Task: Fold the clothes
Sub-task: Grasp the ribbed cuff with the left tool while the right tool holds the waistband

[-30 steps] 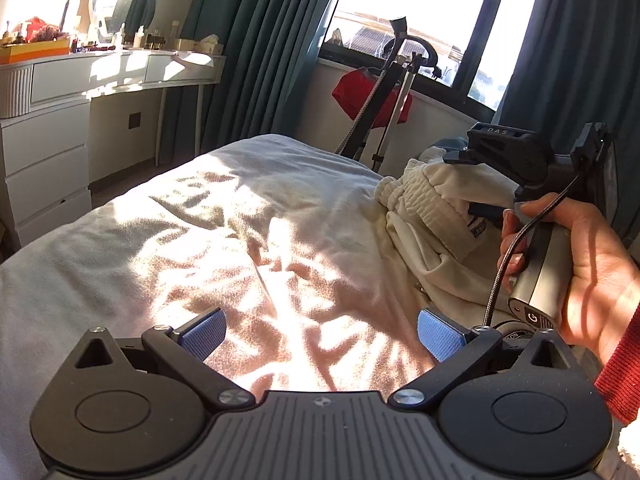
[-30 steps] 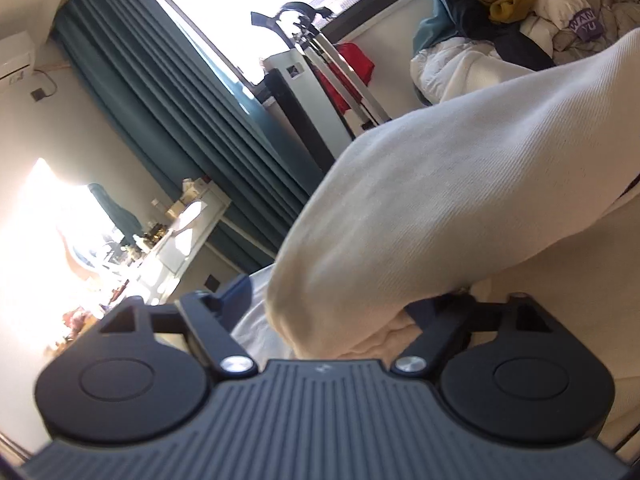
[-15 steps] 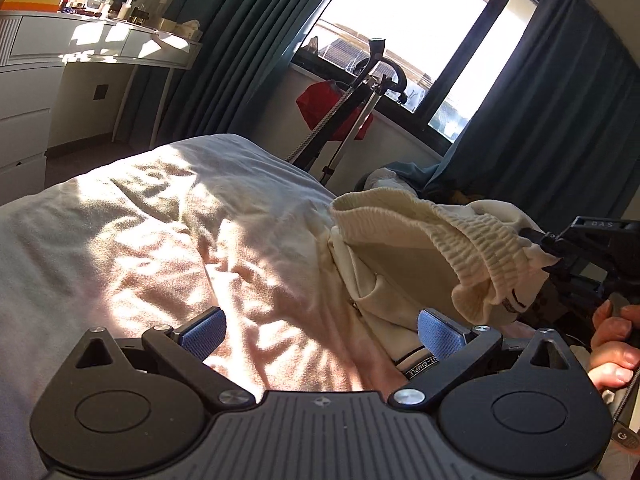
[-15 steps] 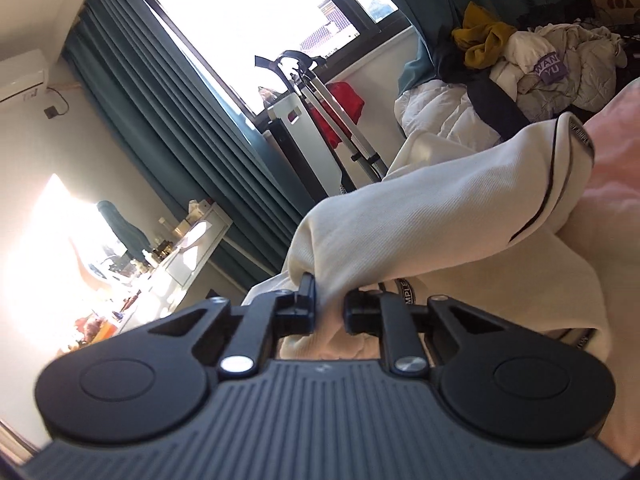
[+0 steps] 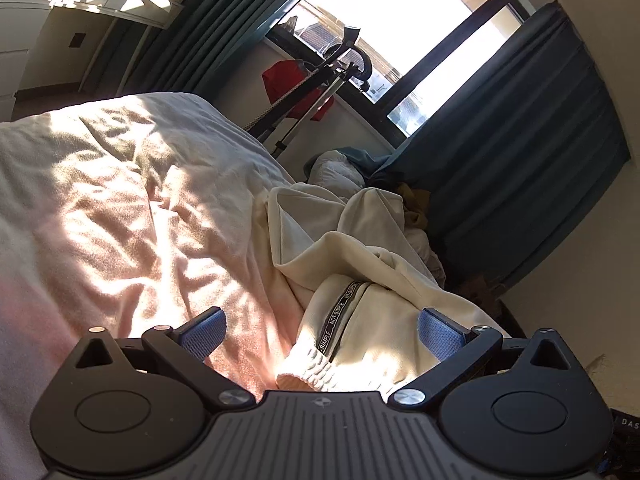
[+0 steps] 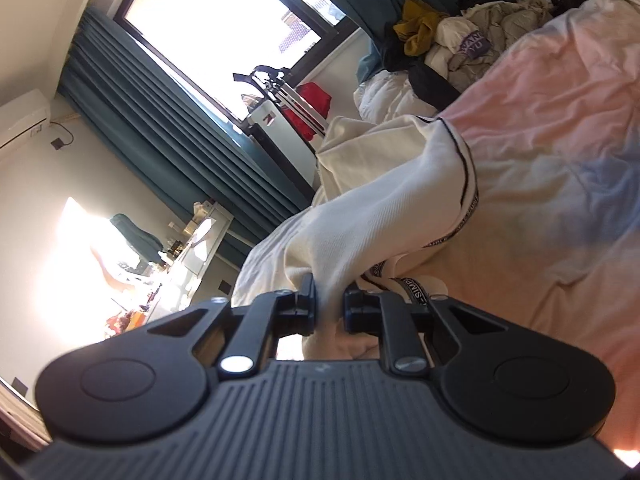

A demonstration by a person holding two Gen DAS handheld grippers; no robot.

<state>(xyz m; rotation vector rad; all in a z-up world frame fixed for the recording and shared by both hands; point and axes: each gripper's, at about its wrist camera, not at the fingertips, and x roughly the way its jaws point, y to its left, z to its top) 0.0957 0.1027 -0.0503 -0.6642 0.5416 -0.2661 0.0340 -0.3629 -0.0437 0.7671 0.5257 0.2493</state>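
Note:
Cream sweatpants (image 5: 360, 280) with a black lettered side stripe lie crumpled on the pink bed cover (image 5: 120, 220), near its right edge. My left gripper (image 5: 320, 330) is open just above them, blue pads apart on either side of the elastic cuff and stripe. In the right wrist view the same cream sweatpants (image 6: 392, 200) stretch away over the bed, and my right gripper (image 6: 329, 300) is shut on a bunch of their fabric, lifting it slightly.
A pile of other clothes (image 6: 452, 44) lies at the far end of the bed by the teal curtain (image 5: 520, 160). A folded stand with a red bag (image 5: 296, 84) leans under the window. A white dresser (image 5: 80, 8) stands at the left.
The right gripper closed on the sweatpants and pulled them along the bed. The left gripper swung right and down over the cuff; the other gripper and hand left its view.

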